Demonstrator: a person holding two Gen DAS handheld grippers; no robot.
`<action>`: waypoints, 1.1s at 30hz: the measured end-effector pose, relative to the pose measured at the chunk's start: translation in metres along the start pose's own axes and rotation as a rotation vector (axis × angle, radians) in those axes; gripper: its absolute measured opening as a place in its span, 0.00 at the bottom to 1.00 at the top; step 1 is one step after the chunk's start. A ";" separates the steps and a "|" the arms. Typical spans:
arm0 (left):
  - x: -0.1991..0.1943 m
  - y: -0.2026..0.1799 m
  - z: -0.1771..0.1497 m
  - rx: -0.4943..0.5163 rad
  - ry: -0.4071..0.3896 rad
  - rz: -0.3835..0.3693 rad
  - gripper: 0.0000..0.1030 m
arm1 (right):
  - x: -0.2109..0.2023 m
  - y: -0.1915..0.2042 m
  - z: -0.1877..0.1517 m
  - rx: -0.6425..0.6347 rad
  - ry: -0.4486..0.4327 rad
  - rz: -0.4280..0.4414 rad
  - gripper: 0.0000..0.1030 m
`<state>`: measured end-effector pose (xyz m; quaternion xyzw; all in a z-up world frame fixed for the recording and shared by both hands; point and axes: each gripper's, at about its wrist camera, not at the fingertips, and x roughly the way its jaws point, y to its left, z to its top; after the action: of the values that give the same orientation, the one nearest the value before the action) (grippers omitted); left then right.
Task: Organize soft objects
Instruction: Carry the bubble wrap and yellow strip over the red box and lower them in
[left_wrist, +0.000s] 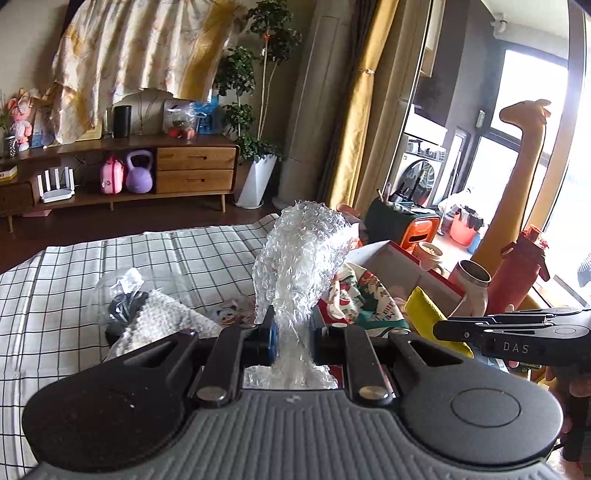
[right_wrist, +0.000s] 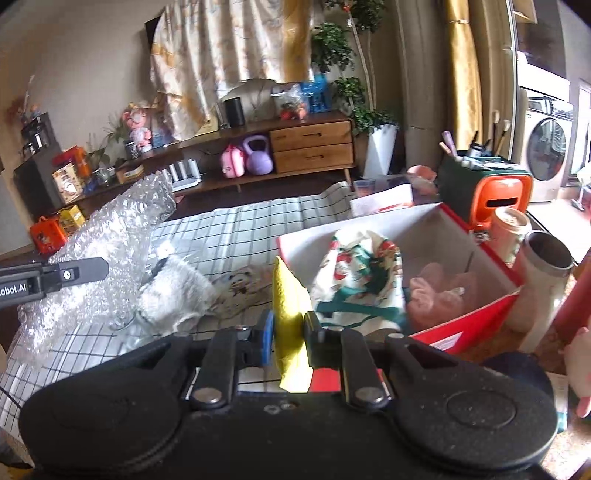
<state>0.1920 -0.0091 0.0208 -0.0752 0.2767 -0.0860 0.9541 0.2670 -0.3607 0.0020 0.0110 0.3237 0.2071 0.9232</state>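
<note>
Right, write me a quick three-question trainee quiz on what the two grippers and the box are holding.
1. True or false: the left gripper is shut on the bubble wrap.
2. What does the right gripper hold? A) pink cloth B) yellow cloth C) white knit
3. Name one item lying inside the red box.

Key
1. True.
2. B, the yellow cloth.
3. The Christmas-print fabric, or the pink cloth.
</note>
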 end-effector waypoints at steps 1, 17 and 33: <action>0.005 -0.007 0.002 0.009 0.004 -0.007 0.15 | 0.000 -0.005 0.003 0.006 0.000 -0.012 0.15; 0.087 -0.100 0.027 0.121 0.074 -0.113 0.15 | 0.016 -0.083 0.030 0.078 -0.014 -0.139 0.15; 0.177 -0.135 0.033 0.149 0.158 -0.130 0.15 | 0.076 -0.140 0.047 0.140 0.023 -0.256 0.15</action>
<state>0.3404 -0.1734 -0.0175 -0.0149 0.3385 -0.1738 0.9247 0.4021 -0.4538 -0.0276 0.0318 0.3468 0.0648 0.9351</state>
